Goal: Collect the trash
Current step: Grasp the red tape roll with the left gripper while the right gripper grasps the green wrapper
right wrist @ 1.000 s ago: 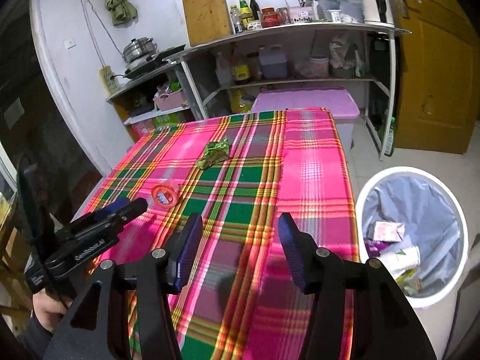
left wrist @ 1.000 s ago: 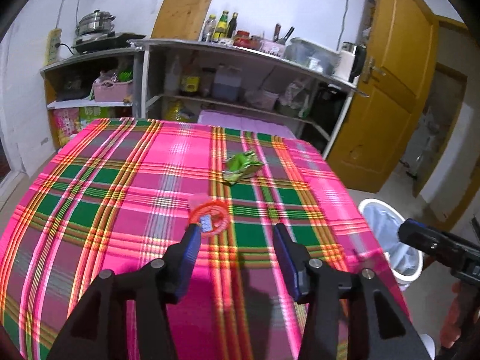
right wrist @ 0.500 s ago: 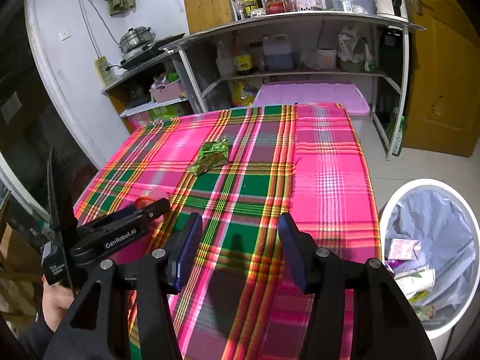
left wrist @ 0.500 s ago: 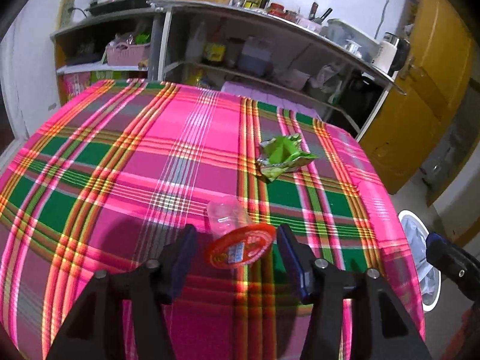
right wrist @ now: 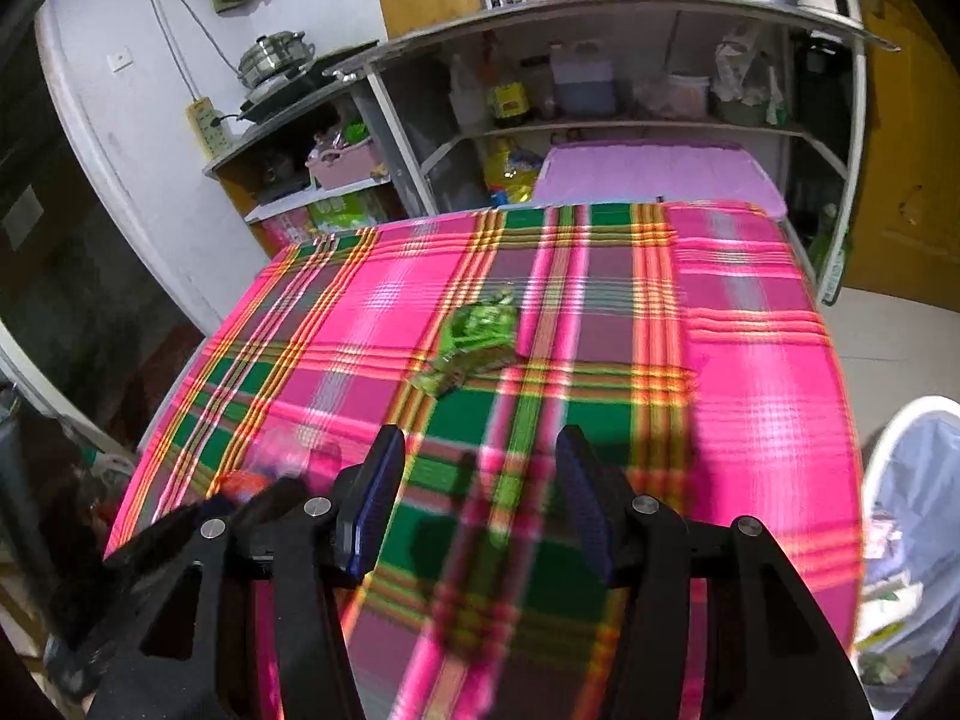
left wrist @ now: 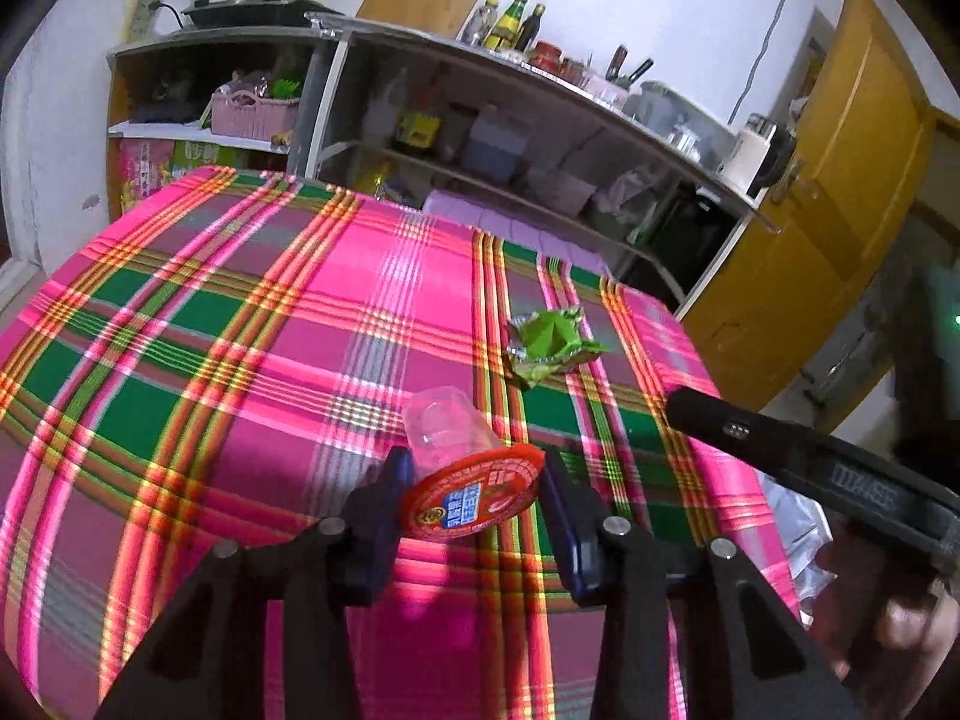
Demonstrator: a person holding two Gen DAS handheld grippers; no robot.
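Lying on its side between the spread fingers of the left gripper (left wrist: pixel 474 480), a clear plastic cup with a red lid (left wrist: pixel 465 474) rests on the plaid tablecloth (left wrist: pixel 240 330); a crumpled green wrapper (left wrist: pixel 549 345) lies farther ahead and to the right. From the right wrist, the right gripper (right wrist: pixel 477 489) hangs spread and empty, the green wrapper ahead of it, a white trash bin (right wrist: pixel 900 438) to its right.

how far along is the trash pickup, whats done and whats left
Done: some trash already lies in the bin beside the table. In hand: the left gripper has its fingers on either side of the red-lidded cup, which lies on its side; whether they grip it yet is unclear. Left: the cup must go to the bin, then the green wrapper, which lies ahead of the open, empty right gripper.
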